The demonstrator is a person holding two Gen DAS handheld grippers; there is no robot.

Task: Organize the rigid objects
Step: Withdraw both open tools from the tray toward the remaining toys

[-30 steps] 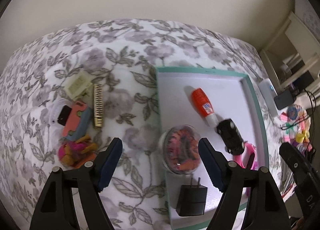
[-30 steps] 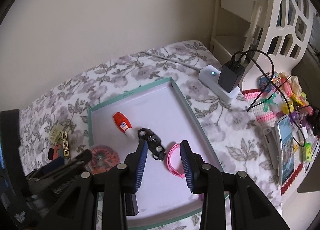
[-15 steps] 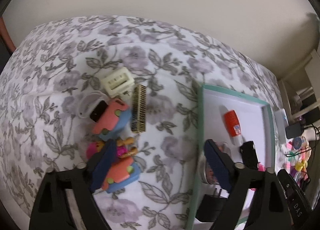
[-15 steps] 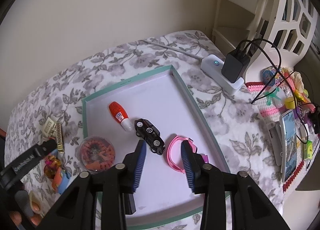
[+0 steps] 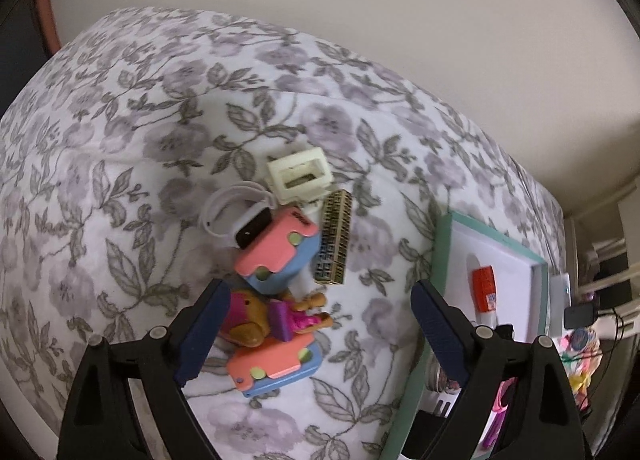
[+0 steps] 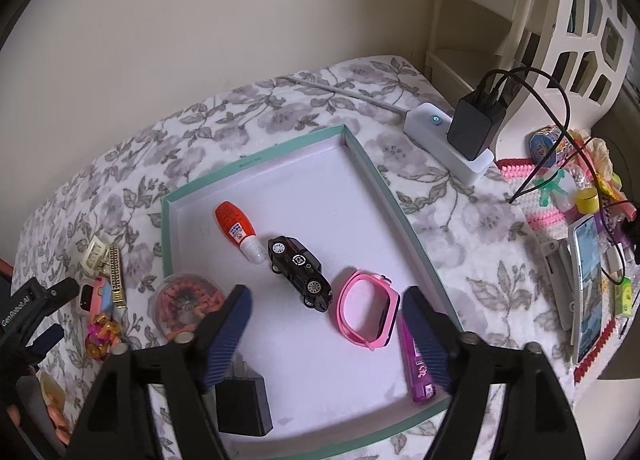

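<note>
Six things lie in the teal-rimmed box lid (image 6: 404, 216) on the flowered tabletop (image 6: 248, 116): an orange glue bottle (image 6: 237, 229), a black toy car (image 6: 300, 272) with a round white emblem too small to read, a pink watch (image 6: 370, 312), a purple tube (image 6: 418, 364), a black charger (image 6: 242, 400) and a round clear tub of orange bits (image 6: 184, 306). Right gripper (image 6: 326, 334) is opening above the watch, pinching nothing. Left gripper (image 5: 316, 336), marked "GenRobot.AI", hangs spread over the toy pile (image 5: 276, 324) beside the lid.
</note>
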